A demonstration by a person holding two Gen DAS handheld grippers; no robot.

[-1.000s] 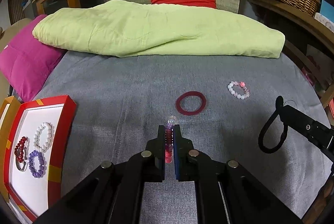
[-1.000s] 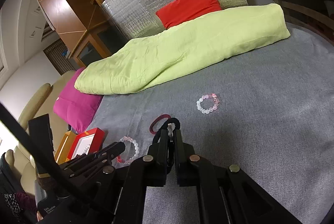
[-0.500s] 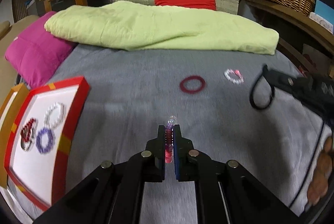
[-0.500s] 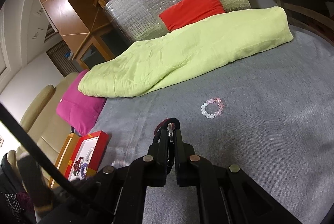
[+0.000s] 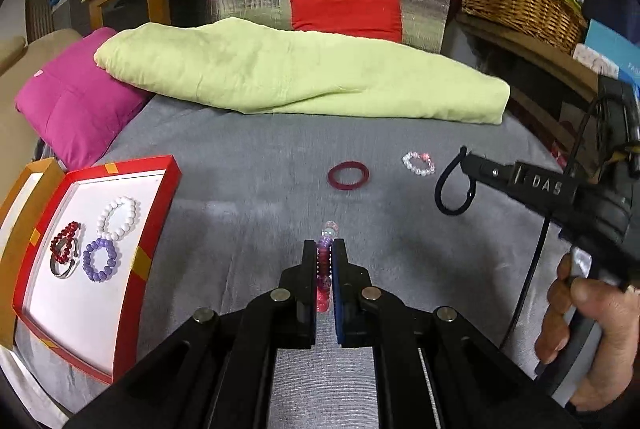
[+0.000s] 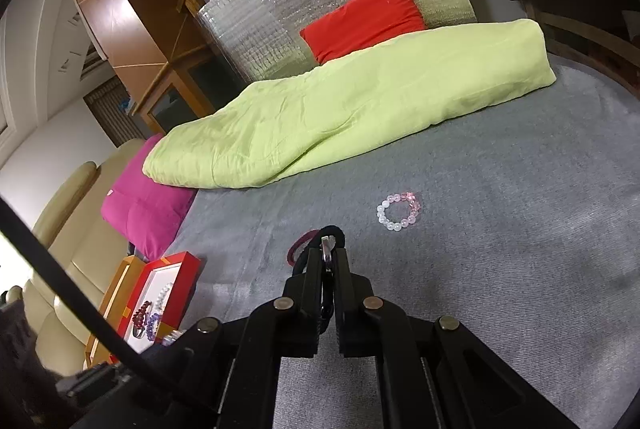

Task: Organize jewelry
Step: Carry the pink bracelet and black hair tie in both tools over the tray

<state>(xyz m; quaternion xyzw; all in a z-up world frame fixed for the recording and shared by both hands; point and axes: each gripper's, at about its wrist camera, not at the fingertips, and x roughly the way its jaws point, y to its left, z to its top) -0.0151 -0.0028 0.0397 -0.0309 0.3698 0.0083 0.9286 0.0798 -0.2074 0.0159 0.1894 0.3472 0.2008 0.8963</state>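
My left gripper point(image 5: 324, 249) is shut on a pink and purple bead bracelet point(image 5: 325, 265), held above the grey bedspread point(image 5: 248, 189). My right gripper point(image 6: 328, 257) is shut on a black cord bracelet point(image 6: 328, 231); it also shows in the left wrist view point(image 5: 454, 189), hanging from the fingertips at right. A dark red ring bangle point(image 5: 348, 176) and a white-pink bead bracelet point(image 5: 419, 163) lie on the bedspread. A red tray point(image 5: 158, 229) at left holds white point(image 5: 119, 213), purple point(image 5: 100, 260) and red point(image 5: 64, 241) bracelets.
A green duvet point(image 5: 296, 77), a magenta pillow point(image 5: 76, 101) and a red cushion point(image 5: 346, 11) lie at the back of the bed. A wicker basket point(image 5: 520, 5) stands on a shelf at right. An orange box lid point(image 5: 16, 213) lies left of the tray.
Both grippers have pulled back and up from the bed with their bracelets still held. The left view has swung so the tray sits nearer; the right gripper now hangs at the far right.
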